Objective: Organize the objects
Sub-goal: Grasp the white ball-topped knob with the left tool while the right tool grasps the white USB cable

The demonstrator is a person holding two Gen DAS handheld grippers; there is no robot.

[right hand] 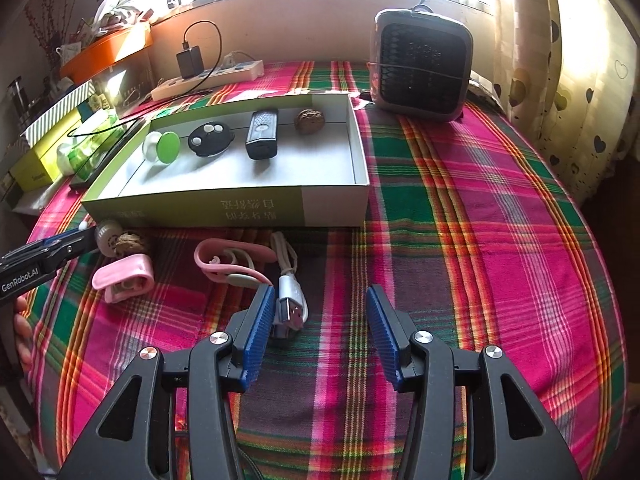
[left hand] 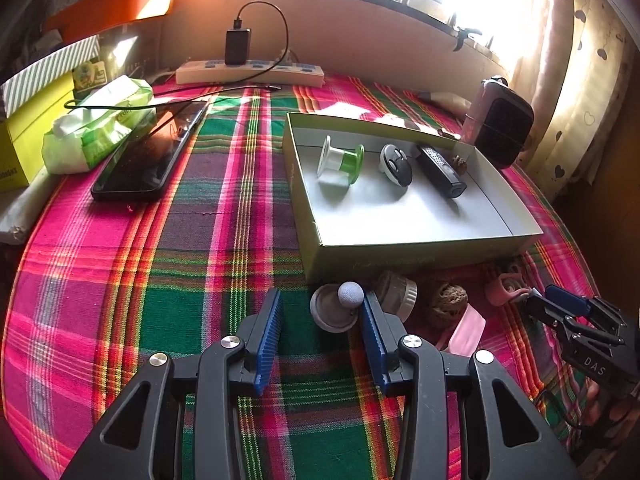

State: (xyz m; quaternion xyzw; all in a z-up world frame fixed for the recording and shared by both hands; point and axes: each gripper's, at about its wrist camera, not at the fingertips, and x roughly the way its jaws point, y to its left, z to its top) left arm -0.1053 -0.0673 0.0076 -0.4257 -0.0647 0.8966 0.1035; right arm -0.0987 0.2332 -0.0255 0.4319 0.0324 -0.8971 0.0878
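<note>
Box (right hand: 224, 208): shallow cardboard tray, centre frame; holds ribbed spool (right hand: 162, 148), round fob (right hand: 211, 139).
Cloth (right hand: 460, 240): woven plaid.
Left gripper (left hand: 320, 308): released, ridged blue pads.
Right gripper (right hand: 320, 300): released, empty; USB plug (right hand: 290, 312) beside it.

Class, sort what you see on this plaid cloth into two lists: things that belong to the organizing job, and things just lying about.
Job:
shallow green-sided cardboard box
green-and-white plastic spool
round black fob
black rectangular remote
brown walnut
pink plastic clip
pink earhook headset
white USB cable

Lying about:
grey mesh-fronted fan
white power strip
black phone
green tissue pack
</note>
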